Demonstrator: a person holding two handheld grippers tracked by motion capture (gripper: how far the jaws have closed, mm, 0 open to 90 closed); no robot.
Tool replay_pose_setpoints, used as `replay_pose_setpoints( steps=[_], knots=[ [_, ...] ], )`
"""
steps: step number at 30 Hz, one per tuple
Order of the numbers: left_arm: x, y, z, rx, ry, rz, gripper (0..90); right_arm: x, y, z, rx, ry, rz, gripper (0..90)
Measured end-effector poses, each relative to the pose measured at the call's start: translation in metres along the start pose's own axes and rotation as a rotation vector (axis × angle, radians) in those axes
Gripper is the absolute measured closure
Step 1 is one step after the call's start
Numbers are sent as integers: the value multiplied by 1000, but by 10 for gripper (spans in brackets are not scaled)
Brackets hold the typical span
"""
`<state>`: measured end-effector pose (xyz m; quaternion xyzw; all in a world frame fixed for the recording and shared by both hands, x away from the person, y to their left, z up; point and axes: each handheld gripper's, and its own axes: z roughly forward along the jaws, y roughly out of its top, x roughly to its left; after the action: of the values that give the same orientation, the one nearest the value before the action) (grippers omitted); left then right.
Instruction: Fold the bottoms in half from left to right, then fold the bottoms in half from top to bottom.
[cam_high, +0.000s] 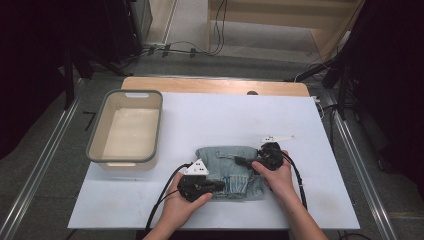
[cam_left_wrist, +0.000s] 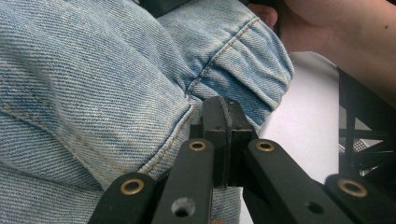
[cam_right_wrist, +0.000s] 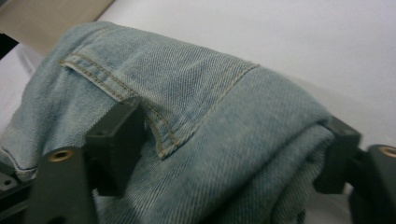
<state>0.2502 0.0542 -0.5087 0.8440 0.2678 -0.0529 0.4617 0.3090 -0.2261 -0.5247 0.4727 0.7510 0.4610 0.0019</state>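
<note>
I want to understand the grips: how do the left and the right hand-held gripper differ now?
The left hand-held gripper has its jaws shut on a thin edge of the folded denim garment; the right hand-held gripper has its jaws wide apart around a thick fold. The left is at the garment's near left part, the right at its far right part. Both are black.
</note>
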Motion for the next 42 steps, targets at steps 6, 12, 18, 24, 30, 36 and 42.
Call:
replay_pose_setpoints(
  steps=[6,12,18,24,30,36,42],
  knots=[
    [0,0,0,-3,-3,-1,887,7,2,-16,-92,7,-58,488],
    [0,0,0,-1,0,1,887,18,3,-20,-99,-40,-120,590],
    [-2,-2,-6,-34,-15,-9,877,26,1,-22,-111,-82,-170,600],
    [-13,3,-25,-108,-17,47,557,28,-1,-23,-123,-100,-187,600],
    [-7,3,-48,-186,59,11,192,30,-2,-26,-133,-105,-201,600],
    [2,-4,-41,-149,133,-65,43,32,-3,-28,-146,-110,-220,598],
    [3,-7,-33,-114,172,-76,12,34,-3,-29,-155,-115,-231,599]
  ],
)
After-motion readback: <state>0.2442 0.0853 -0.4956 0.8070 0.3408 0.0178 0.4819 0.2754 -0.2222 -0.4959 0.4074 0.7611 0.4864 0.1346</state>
